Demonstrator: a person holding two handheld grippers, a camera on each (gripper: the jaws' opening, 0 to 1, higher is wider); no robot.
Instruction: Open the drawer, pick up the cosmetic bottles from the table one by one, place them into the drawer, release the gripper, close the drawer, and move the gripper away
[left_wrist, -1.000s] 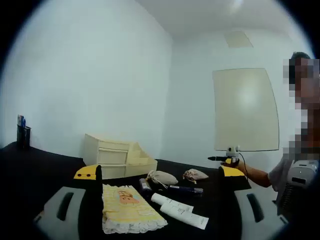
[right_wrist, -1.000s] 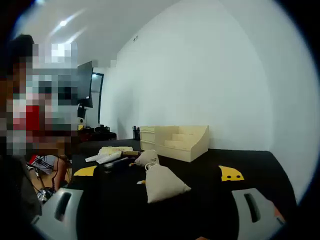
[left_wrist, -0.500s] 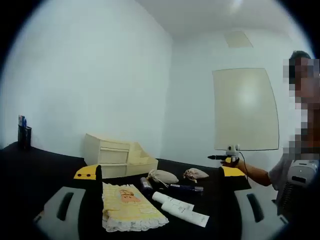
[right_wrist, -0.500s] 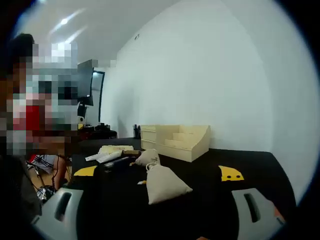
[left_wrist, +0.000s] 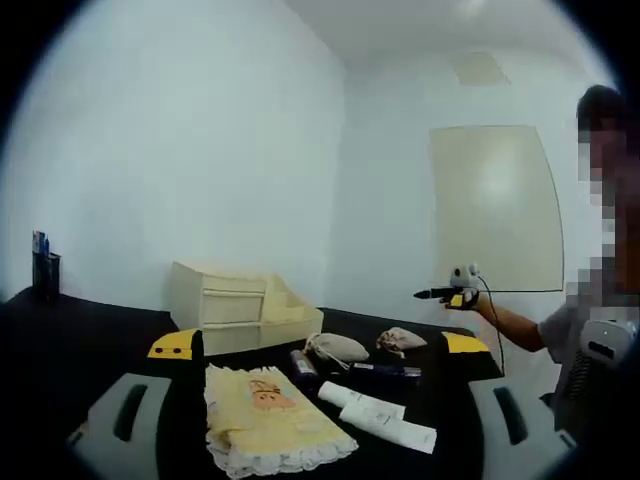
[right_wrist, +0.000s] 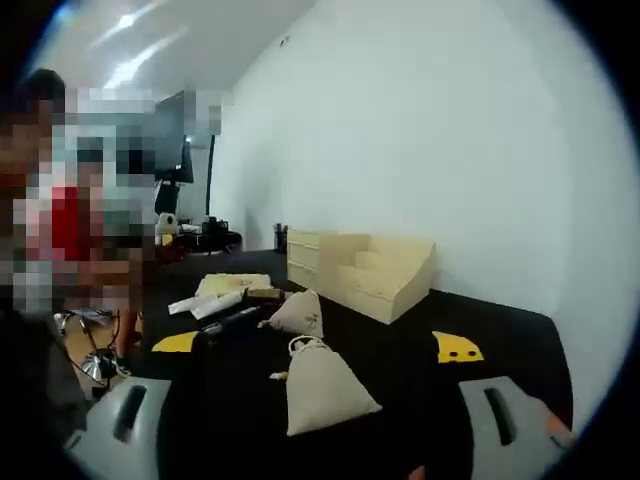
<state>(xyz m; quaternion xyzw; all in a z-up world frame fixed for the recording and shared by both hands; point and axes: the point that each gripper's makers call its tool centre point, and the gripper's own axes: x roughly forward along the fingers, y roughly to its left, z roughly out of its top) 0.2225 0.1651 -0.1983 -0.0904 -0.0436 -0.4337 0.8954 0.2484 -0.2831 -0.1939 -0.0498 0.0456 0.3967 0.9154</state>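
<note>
Both grippers are held spread wide and empty: the left gripper (left_wrist: 320, 425) and the right gripper (right_wrist: 310, 425) hang above the black table (left_wrist: 80, 340), probably because the drawer must be opened before anything is picked up. Two white tubes (left_wrist: 375, 420) are seen lying on their sides just ahead of the left gripper, a little toward its right jaw, with a dark slim bottle (left_wrist: 385, 370) and a short dark bottle (left_wrist: 300, 362) beyond them; all look smooth, narrow and apt to roll. A yellow frilled cloth (left_wrist: 265, 420) is spread flat between the left jaws, touching no bottle as far as can be told. Farther ahead, the cream drawer box (left_wrist: 235, 315) is seen with its drawers shut, its stepped open tray facing away. Two drawstring pouches (right_wrist: 320, 385) lie directly before the right gripper, between it and the box. A pen cup (left_wrist: 45, 270) stands far off to the left.
</note>
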